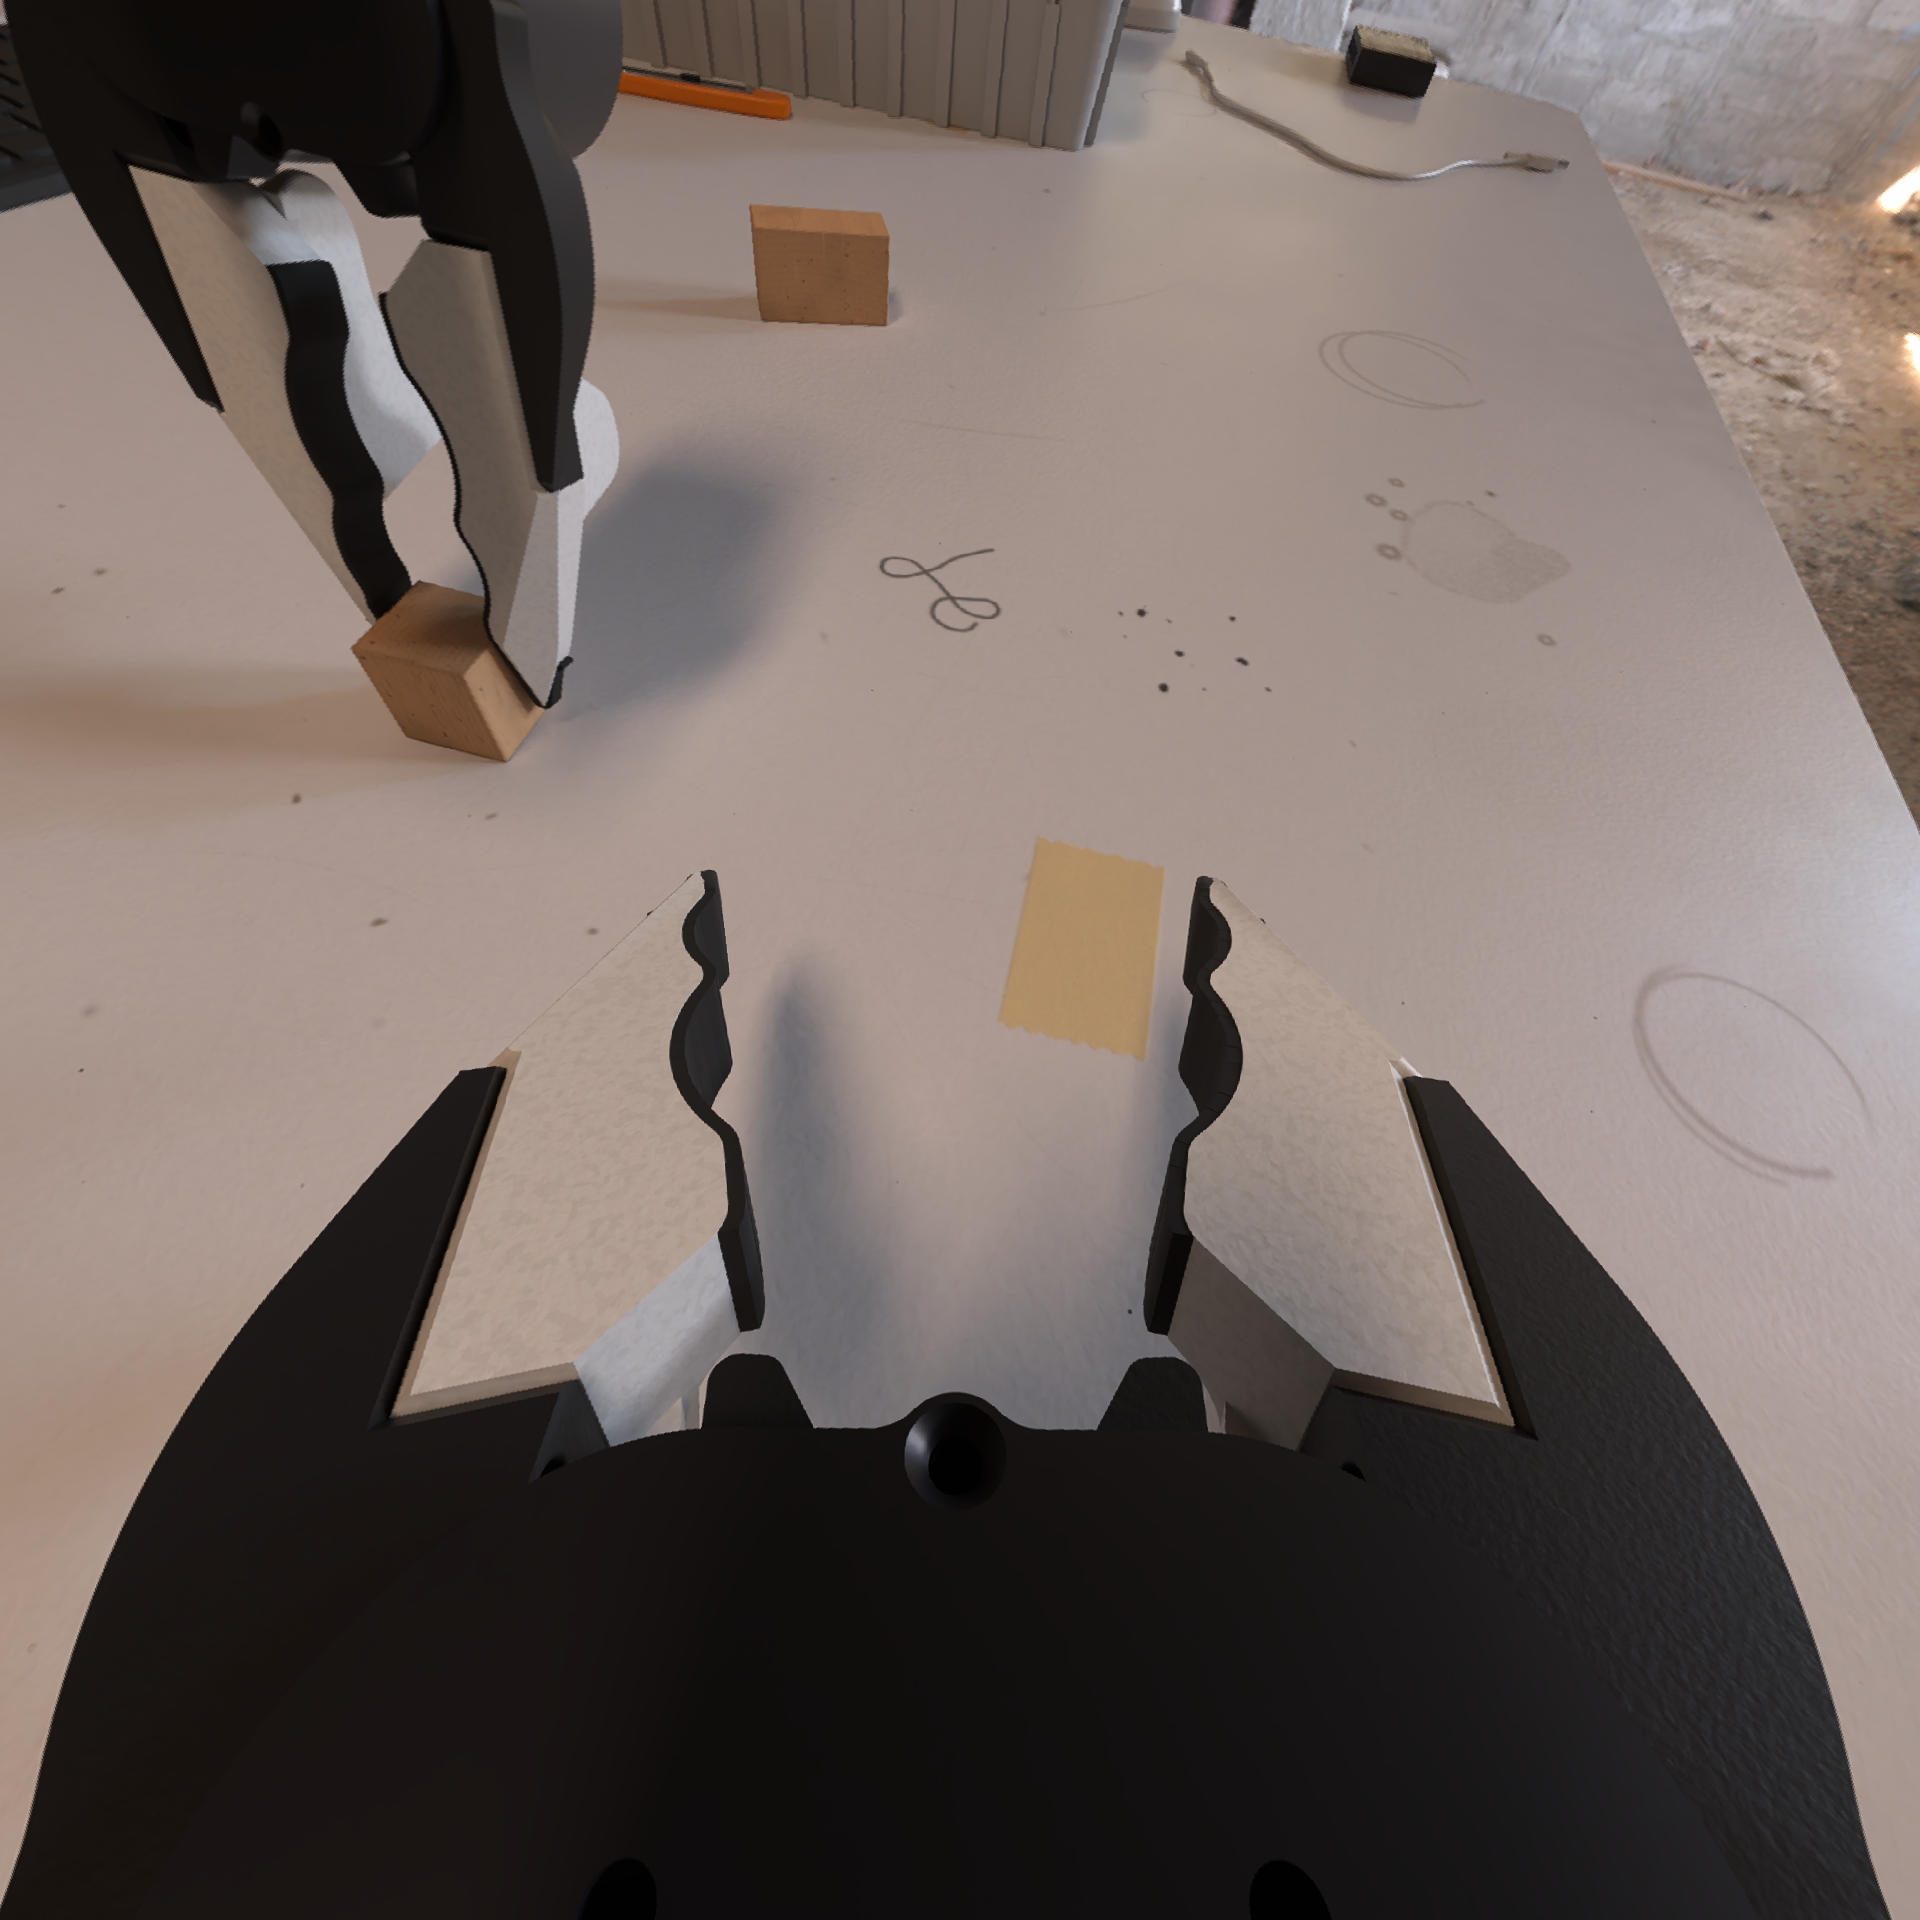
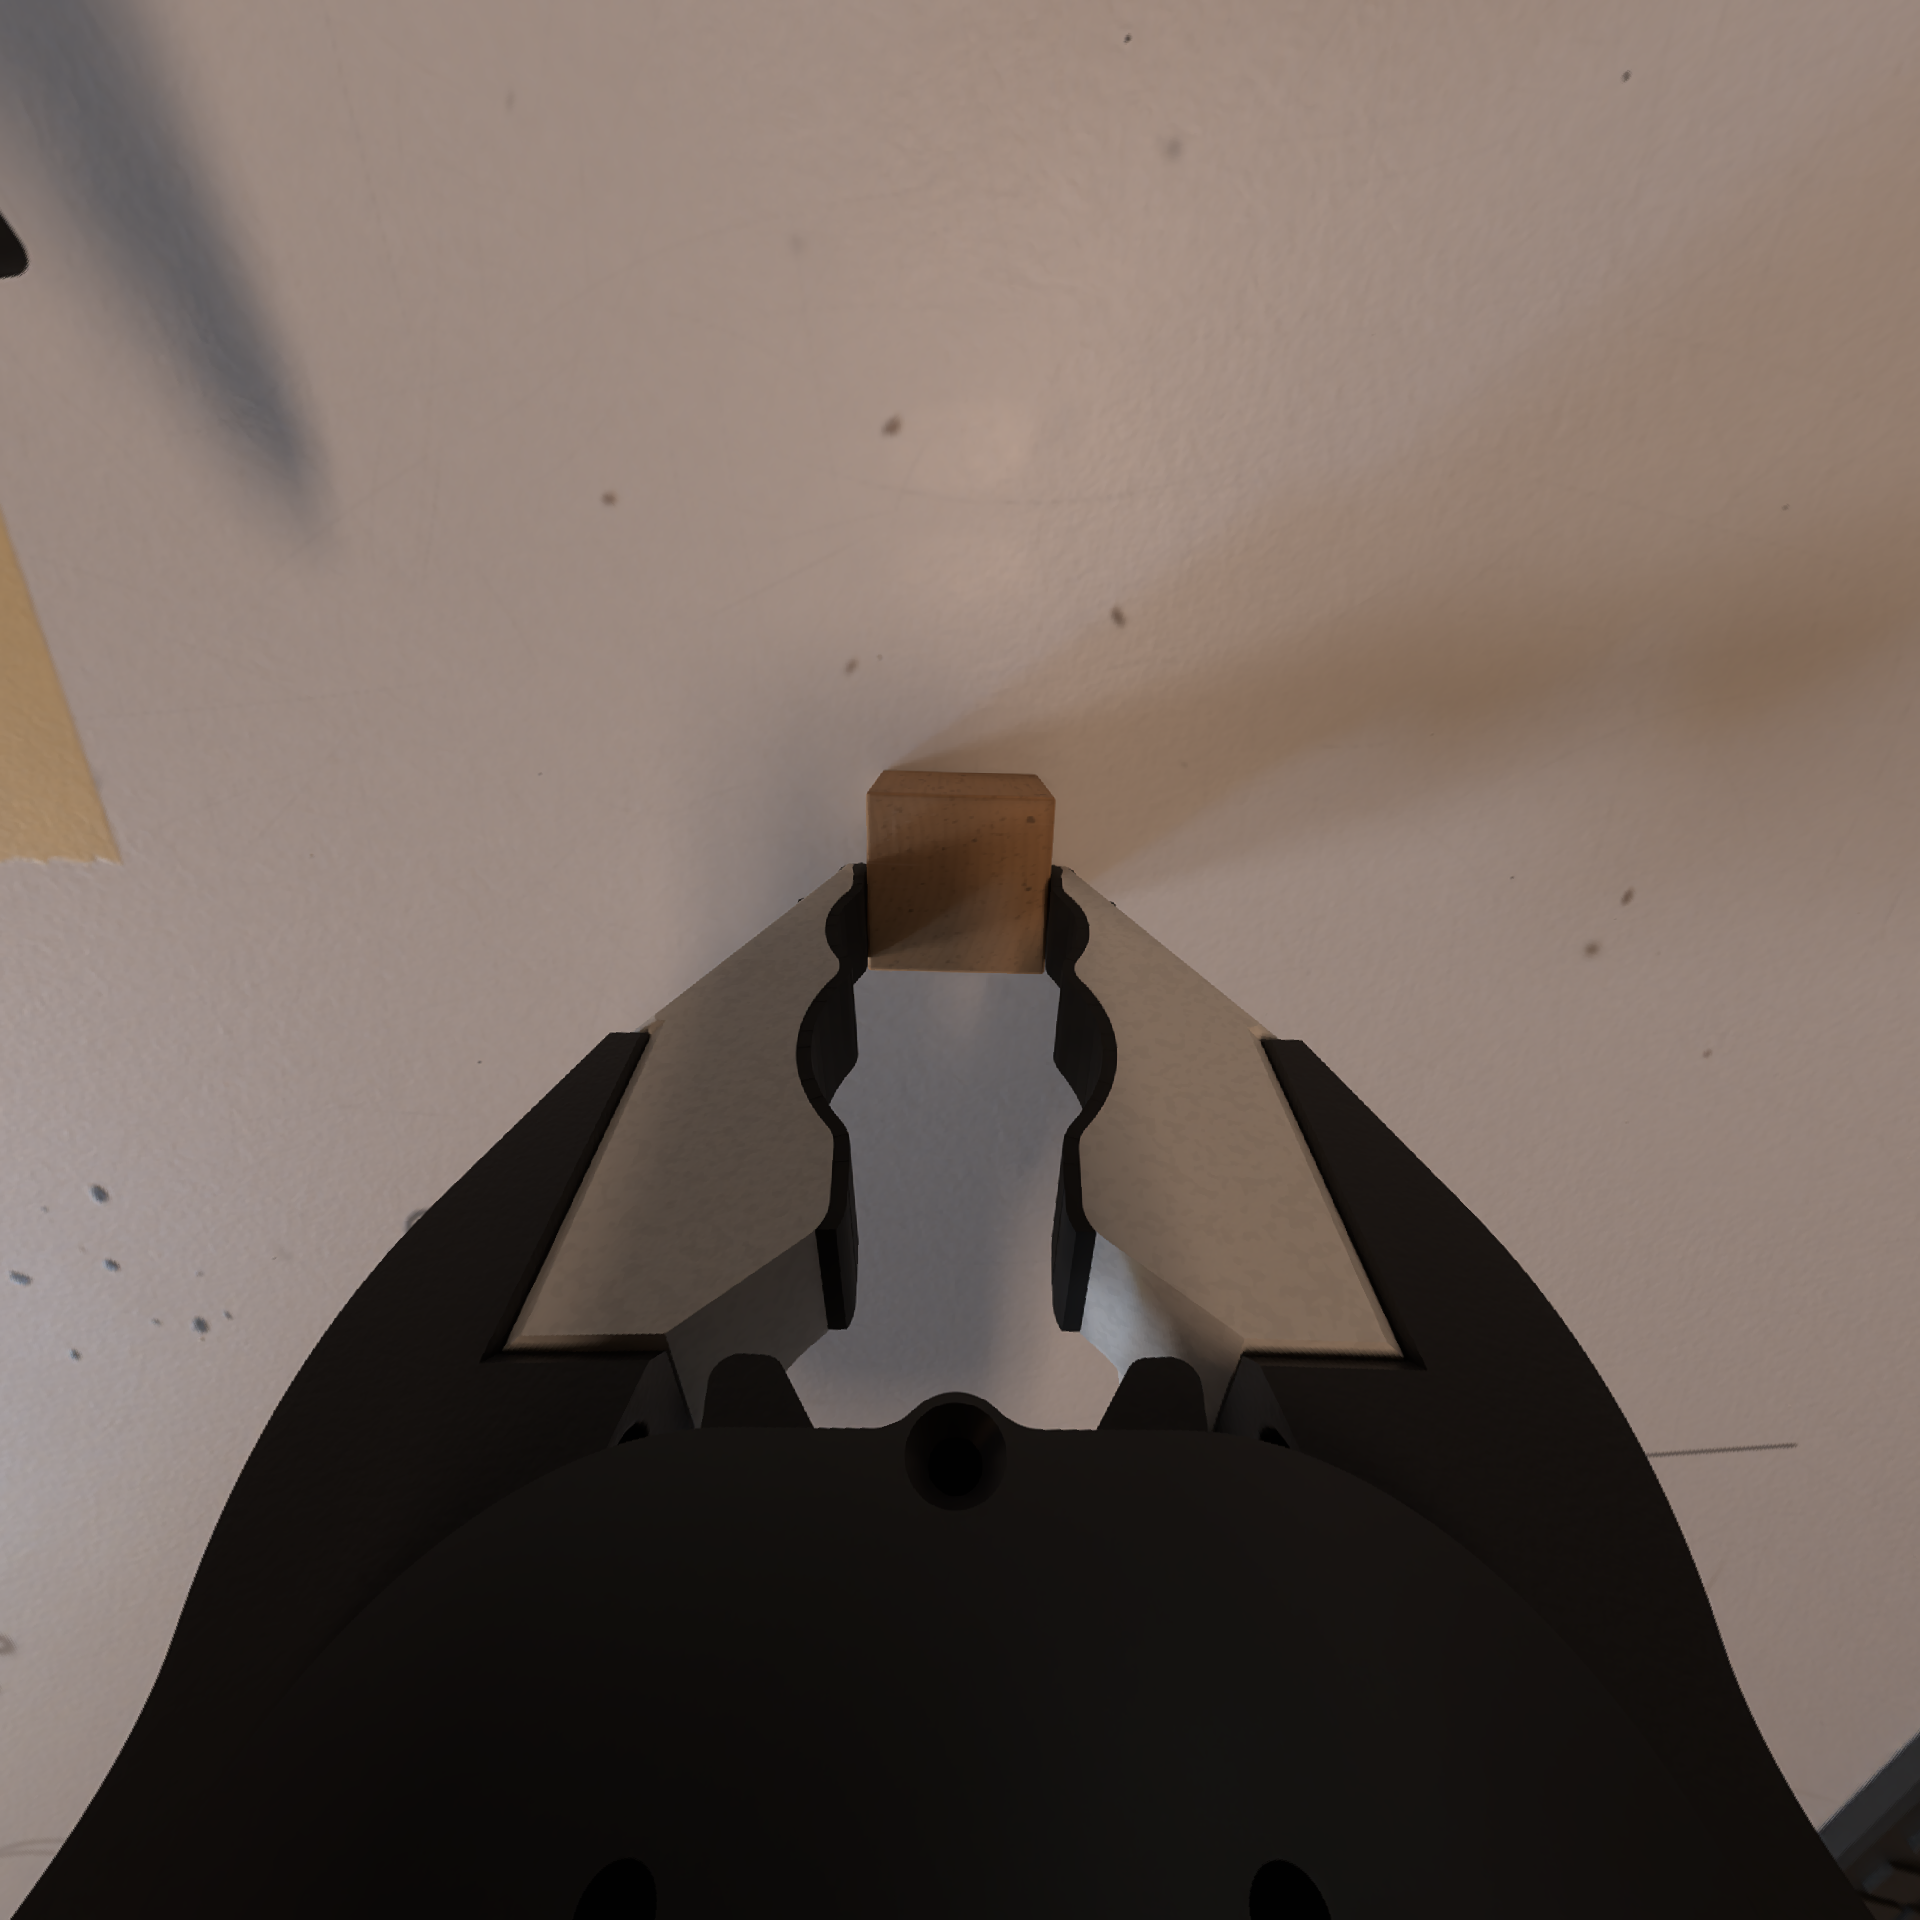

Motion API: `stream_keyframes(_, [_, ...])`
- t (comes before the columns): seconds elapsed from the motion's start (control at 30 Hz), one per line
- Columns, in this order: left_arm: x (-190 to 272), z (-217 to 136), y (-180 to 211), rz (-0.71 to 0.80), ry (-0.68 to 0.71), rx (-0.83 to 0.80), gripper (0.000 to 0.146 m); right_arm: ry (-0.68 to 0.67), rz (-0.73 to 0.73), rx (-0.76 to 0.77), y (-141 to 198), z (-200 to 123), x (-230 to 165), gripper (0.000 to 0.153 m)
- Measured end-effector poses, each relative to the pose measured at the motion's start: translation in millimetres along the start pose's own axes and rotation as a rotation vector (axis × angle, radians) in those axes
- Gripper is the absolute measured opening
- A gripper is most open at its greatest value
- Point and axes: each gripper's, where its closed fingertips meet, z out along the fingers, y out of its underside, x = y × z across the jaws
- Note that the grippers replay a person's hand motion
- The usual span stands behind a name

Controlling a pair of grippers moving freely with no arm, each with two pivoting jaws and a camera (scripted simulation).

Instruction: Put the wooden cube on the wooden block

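Wooden cube (image 2: 954,883) pale tan, fine dark speckles. Wooden block (image 1: 820,265) same tan, faint grain. My left gripper (image 1: 956,894) and my right gripper (image 2: 954,904): black bodies, mottled white finger plates, black wavy pads. Table (image 1: 1143,468) off-white with grey scribbles, ink dots, rings. Tape (image 1: 1083,961) beige-yellow. Cable (image 1: 1351,156) grey.

Left wrist view — low, oblique, looking far across the table (image 1: 1299,727) | Right wrist view — steep, close above the tabletop, fingertips at the wooden cube (image 2: 956,873) | Shared: wooden cube (image 1: 447,675), tape strip (image 1: 1081,961) (image 2: 42,707).
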Motion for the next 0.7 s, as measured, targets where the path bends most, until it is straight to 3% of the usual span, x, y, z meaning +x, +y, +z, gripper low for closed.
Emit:
stream_keyframes(0.2, [-1, 0, -1, -0.004, -0.001, 0.011, 0.089, 0.059, -0.025, -0.071, 16, -17, -11, 0.034])
stream_keyframes(0.37, [-1, -1, -2, -0.009, -0.003, 0.022, 0.089, 0.152, 0.167, 0.128, 35, -98, -7, 0.034])
stream_keyframes(0.57, [0, -2, -4, -0.010, -0.001, 0.029, 0.089, 0.412, 0.609, 0.162, 148, -193, 8, 0.034])
stream_keyframes(0.7, [3, -2, -8, -0.009, 0.006, 0.043, 0.088, 0.431, 0.944, 0.153, 224, -199, -9, 0.034])
